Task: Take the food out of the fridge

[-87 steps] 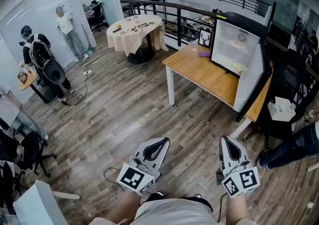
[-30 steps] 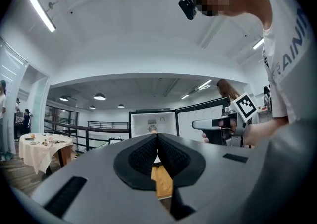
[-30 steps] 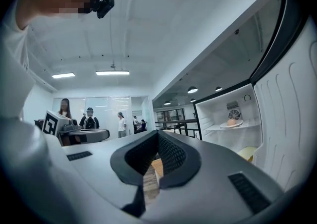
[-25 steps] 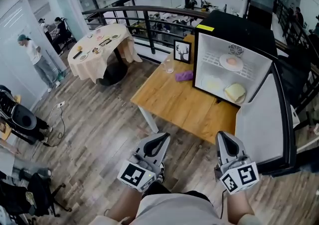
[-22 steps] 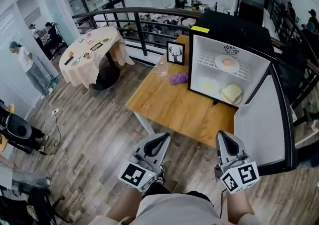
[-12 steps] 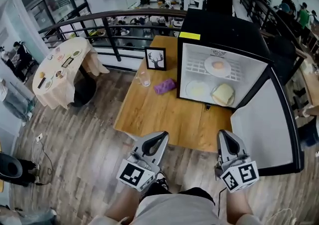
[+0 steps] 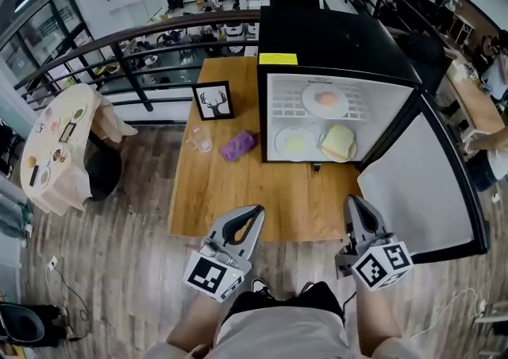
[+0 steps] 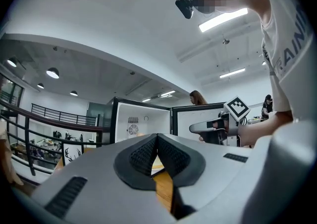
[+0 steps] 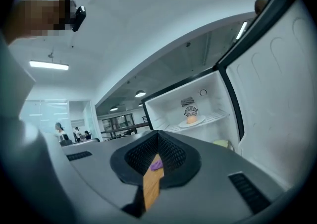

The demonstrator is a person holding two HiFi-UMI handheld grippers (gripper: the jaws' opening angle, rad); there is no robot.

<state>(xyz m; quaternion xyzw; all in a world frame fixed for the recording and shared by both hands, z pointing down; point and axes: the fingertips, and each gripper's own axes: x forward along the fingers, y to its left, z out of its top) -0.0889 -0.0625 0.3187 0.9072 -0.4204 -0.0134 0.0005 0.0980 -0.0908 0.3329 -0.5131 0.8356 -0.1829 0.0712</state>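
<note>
Left gripper [image 7: 251,214] and right gripper [image 7: 352,203], jaws closed on nothing, hover at the near edge of the wooden table [image 7: 238,191]. Well apart, at one o'clock from the left and twelve from the right, food [image 7: 337,141] sits on plates inside the open fridge [image 7: 333,48].

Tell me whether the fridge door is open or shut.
Open. The fridge door is swung out to the right, baring the white inside and a plate of food.

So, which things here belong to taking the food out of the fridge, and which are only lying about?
Job: open fridge, top-shelf plate, lower plate, bread.
Lying about: deer picture, glass, purple object.
</note>
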